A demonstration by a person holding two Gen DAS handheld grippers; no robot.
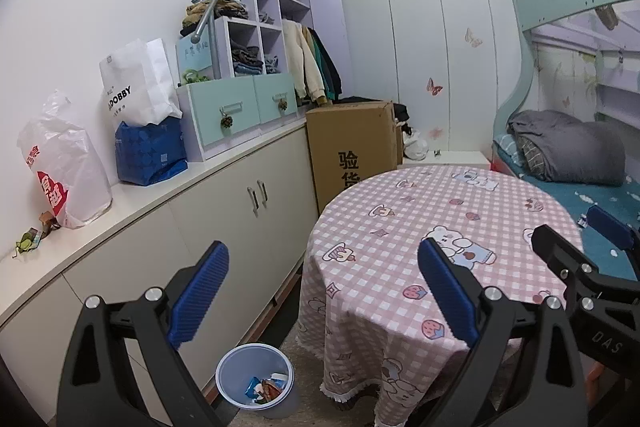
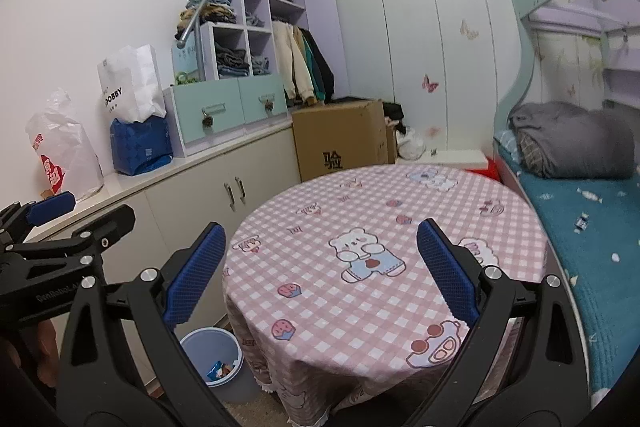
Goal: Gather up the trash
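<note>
Hovering over bare checked bench [image 2: 360,227], left gripper [image 1: 324,291] and right gripper [image 2: 320,275], jaws open, empty: risk, snagging tablecloth or knocking wrapper-filled wastebasket [image 1: 256,379].

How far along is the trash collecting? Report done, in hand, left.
Done: wrappers already lie in the blue bin on the floor, and the round table shows no trash. In hand: nothing; the left gripper and right gripper are open. Left: maybe the scraps on the counter.

Both wrist views overlook the round table [image 1: 460,227], side by side.
</note>
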